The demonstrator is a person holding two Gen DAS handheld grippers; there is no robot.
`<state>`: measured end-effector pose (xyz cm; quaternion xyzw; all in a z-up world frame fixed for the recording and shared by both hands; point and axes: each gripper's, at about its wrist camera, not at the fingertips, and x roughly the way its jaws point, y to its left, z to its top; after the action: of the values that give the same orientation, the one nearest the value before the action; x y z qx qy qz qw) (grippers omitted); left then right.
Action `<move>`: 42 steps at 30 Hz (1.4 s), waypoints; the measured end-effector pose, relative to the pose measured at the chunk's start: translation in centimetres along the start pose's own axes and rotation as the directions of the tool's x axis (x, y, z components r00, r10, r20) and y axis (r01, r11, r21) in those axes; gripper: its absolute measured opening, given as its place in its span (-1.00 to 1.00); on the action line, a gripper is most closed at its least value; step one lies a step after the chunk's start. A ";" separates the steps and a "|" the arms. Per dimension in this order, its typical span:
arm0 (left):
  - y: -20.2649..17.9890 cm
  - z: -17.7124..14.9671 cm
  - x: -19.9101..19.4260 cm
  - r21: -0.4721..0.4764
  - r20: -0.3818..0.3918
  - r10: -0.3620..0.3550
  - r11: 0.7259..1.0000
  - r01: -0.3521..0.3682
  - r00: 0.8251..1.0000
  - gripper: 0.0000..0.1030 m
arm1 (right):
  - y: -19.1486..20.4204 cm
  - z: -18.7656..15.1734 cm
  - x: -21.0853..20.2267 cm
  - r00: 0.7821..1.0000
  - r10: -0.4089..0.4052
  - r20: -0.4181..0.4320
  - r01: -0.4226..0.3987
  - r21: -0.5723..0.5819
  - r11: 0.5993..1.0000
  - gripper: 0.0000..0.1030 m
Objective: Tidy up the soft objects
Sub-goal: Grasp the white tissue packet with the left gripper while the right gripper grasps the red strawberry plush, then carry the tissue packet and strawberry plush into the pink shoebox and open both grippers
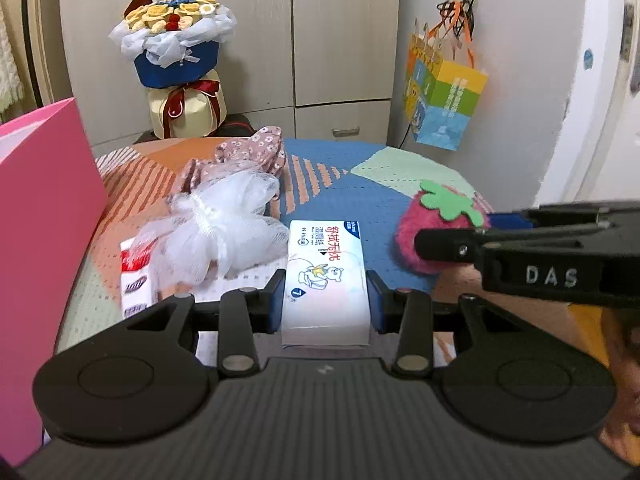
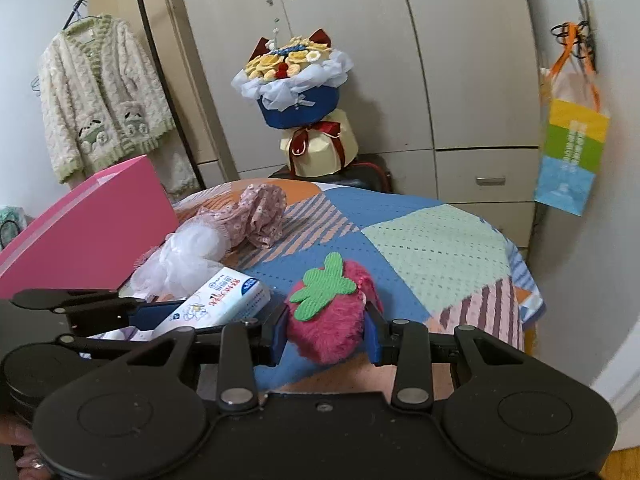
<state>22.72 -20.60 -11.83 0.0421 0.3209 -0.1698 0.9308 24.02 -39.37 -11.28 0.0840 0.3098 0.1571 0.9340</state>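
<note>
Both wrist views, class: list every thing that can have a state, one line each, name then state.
left claw: shut on the wipes pack
wipes pack: gripped by its sides
right claw: shut on the plush strawberry
plush strawberry: gripped, leaf side up
white mesh puff: loose on the cloth
floral fabric: crumpled
wardrobe doors: closed
cardigan: hanging

White wipes pack (image 1: pixel 326 280), fuzzy strawberry (image 2: pixel 330 320)
</note>
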 end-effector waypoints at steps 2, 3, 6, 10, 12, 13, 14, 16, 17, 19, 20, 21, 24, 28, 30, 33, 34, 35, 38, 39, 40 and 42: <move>0.3 -0.2 -0.9 -0.011 0.003 -0.014 1.000 0.014 1.000 -0.24 | 0.7 -0.4 -0.6 1.000 -0.015 0.004 0.015 0.000 1.000 -0.18; 0.4 -0.2 -1.3 -0.014 0.007 -0.017 1.000 0.017 1.000 -0.24 | 1.1 -0.6 -1.0 1.000 -0.023 0.007 0.023 -0.005 1.000 -0.18; 0.7 -0.7 -2.8 -0.014 0.020 -0.021 1.000 0.021 1.000 -0.24 | 2.4 -1.2 -1.9 0.999 -0.038 0.006 0.038 -0.018 0.999 -0.18; 1.2 -1.3 -4.6 -0.027 0.019 -0.042 0.999 0.043 0.999 -0.24 | 3.8 -2.0 -3.2 0.998 -0.056 0.003 0.056 -0.032 0.998 -0.18; 1.6 -1.7 -5.5 -0.040 0.015 -0.063 0.997 0.063 0.998 -0.24 | 4.6 -2.5 -3.9 0.998 -0.064 0.002 0.064 -0.038 0.997 -0.18; 1.8 -1.9 -6.0 -0.045 0.014 -0.072 0.996 0.072 0.997 -0.24 | 5.1 -2.7 -4.2 0.998 -0.068 0.002 0.068 -0.043 0.997 -0.18; 2.0 -2.2 -6.4 -0.047 0.014 -0.076 0.996 0.077 0.997 -0.24 | 5.4 -3.1 -4.5 0.997 -0.071 0.003 0.071 -0.049 0.996 -0.18; 2.4 -2.7 -7.3 -0.047 0.004 -0.085 0.995 0.085 0.996 -0.24 | 6.3 -3.7 -5.2 0.997 -0.078 0.003 0.078 -0.058 0.995 -0.18; 2.7 -2.9 -7.7 -0.055 -0.009 -0.093 0.994 0.093 0.996 -0.24 | 6.6 -4.1 -5.7 0.997 -0.073 0.000 0.073 -0.050 0.996 -0.18; 3.5 -3.3 -8.5 -0.079 -0.031 -0.122 0.990 0.119 0.992 -0.24 | 7.2 -4.5 -6.5 0.999 -0.036 -0.022 0.036 -0.005 0.999 -0.18; 3.9 -3.6 -8.9 -0.085 -0.038 -0.134 0.988 0.130 0.990 -0.24 | 7.5 -4.8 -7.0 0.999 -0.022 -0.033 0.022 0.015 1.000 -0.18; 4.2 -3.7 -9.3 -0.085 -0.042 -0.138 0.987 0.134 0.990 -0.24 | 8.0 -5.1 -7.6 0.999 -0.011 -0.038 0.012 0.024 1.000 -0.18; 5.0 -4.7 -10.7 -0.071 -0.047 -0.137 0.988 0.134 0.989 -0.24 | 9.7 -5.6 -8.9 0.999 0.010 -0.052 -0.009 0.017 1.000 -0.18; 6.7 -6.2 -12.6 -0.097 -0.071 -0.171 0.982 0.164 0.983 -0.24 | 11.9 -6.1 -10.3 0.997 0.043 -0.063 -0.044 -0.007 0.999 -0.18; 7.6 -6.8 -13.5 -0.114 -0.089 -0.187 0.978 0.177 0.978 -0.24 | 13.0 -6.3 -10.8 0.996 0.057 -0.074 -0.058 -0.022 0.998 -0.18; 9.6 -7.8 -14.9 -0.152 -0.128 -0.233 0.965 0.213 0.964 -0.24 | 14.3 -6.5 -11.2 0.992 0.077 -0.099 -0.081 -0.045 0.996 -0.18; 10.3 -8.1 -15.5 -0.162 -0.139 -0.240 0.963 0.217 0.961 -0.24 | 14.9 -6.6 -11.3 0.990 0.083 -0.112 -0.090 -0.056 0.994 -0.18; 11.0 -8.4 -16.1 -0.169 -0.147 -0.240 0.962 0.215 0.960 -0.24 | 15.4 -6.6 -11.3 0.989 0.087 -0.123 -0.095 -0.064 0.993 -0.18; 13.2 -9.0 -18.1 -0.184 -0.165 -0.243 0.960 0.212 0.956 -0.24 | 17.0 -6.4 -11.3 0.978 0.108 -0.176 -0.125 -0.088 0.988 -0.18; 13.9 -9.0 -18.9 -0.182 -0.164 -0.240 0.961 0.210 0.957 -0.24 | 17.6 -6.1 -11.3 0.973 0.123 -0.197 -0.144 -0.092 0.985 -0.18; 14.5 -8.9 -19.9 -0.173 -0.161 -0.236 0.963 0.208 0.958 -0.24 | 18.2 -5.8 -11.3 0.967 0.139 -0.214 -0.163 -0.097 0.982 -0.18; 15.7 -8.6 -21.9 -0.148 -0.149 -0.219 0.969 0.197 0.964 -0.24 | 19.5 -5.1 -11.5 0.955 0.169 -0.243 -0.201 -0.116 0.973 -0.18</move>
<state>6.99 2.10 -5.70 -0.0396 0.4097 -0.2411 0.8789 7.45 -24.76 -4.03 0.0282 0.3956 0.2740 0.8761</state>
